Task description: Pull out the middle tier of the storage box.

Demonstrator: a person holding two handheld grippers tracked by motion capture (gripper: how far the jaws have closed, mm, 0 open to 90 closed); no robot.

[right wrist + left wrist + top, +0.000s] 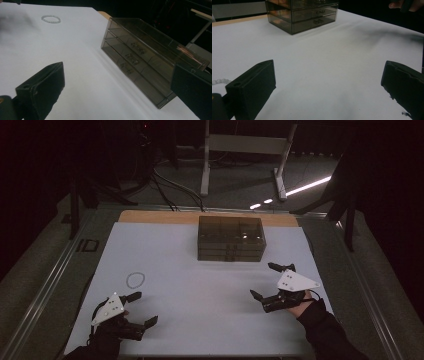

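A smoky see-through drawer box point(230, 239) with three shut drawers stands at the back middle of the white table cover point(200, 285). A pale bead bracelet point(135, 280) lies flat at the left. My left gripper point(144, 308) rests open near the front left corner, just in front of the bracelet, with nothing between its jaws. My right gripper point(265, 281) is open and empty at the front right, short of the box. In the left gripper view the box point(302, 15) is far ahead and a few beads point(220, 81) peek in at the left edge. The right gripper view has the box point(142, 60) close by and the bracelet point(51, 19) far off.
A wooden strip point(150, 216) runs along the table's back edge. Beyond it are a dark floor, cables point(170, 187) and white table legs point(205, 165). The other hand point(404, 5) appears at the top right of the left gripper view.
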